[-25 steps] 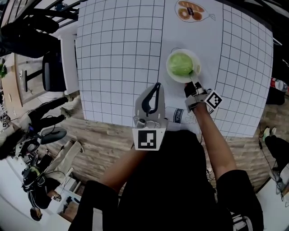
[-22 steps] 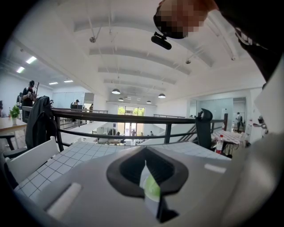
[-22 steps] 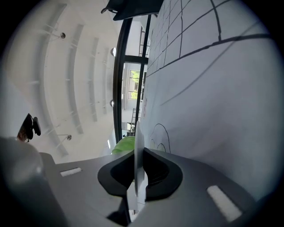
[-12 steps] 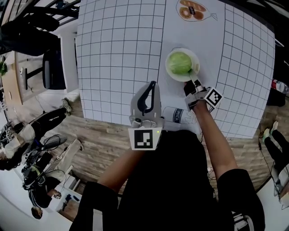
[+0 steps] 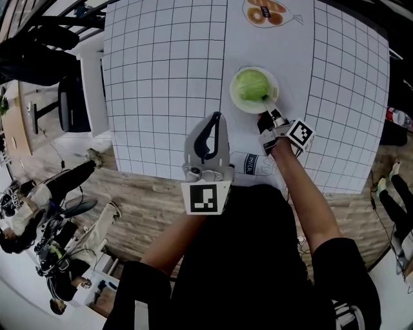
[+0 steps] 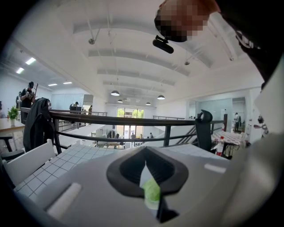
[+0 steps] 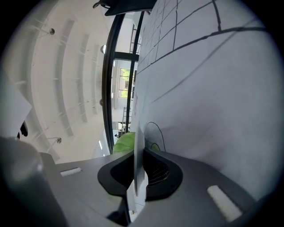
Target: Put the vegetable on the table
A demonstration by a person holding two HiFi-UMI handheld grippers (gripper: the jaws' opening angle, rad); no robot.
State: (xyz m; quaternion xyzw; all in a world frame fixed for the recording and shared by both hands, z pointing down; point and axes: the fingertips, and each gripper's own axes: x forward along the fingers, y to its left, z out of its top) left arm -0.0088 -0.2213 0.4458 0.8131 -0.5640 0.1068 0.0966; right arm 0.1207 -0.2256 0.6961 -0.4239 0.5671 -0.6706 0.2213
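Note:
A round green vegetable (image 5: 251, 85) lies in a white plate (image 5: 233, 97) on the grid-printed table cloth (image 5: 161, 77). My right gripper (image 5: 266, 106) reaches the plate from the near side, rolled on its side and shut on the rim. In the right gripper view the thin white rim (image 7: 138, 146) stands between the pads, with the vegetable (image 7: 124, 142) just beyond. My left gripper (image 5: 218, 119) hangs over the table's near edge, left of the plate, shut and empty. Its own view shows the left gripper (image 6: 145, 153) with a sliver of the vegetable (image 6: 151, 193) showing through its jaws.
A printed picture of food (image 5: 264, 13) lies at the table's far edge, and a milk picture (image 5: 248, 163) near the front edge between my grippers. A chair (image 5: 74, 103) stands left of the table and a bottle (image 5: 399, 119) at the right. People sit at the lower left.
The right gripper keeps its hold on the plate's rim and has rolled slightly. The whole view has slid a little to the left. The left gripper has hardly moved.

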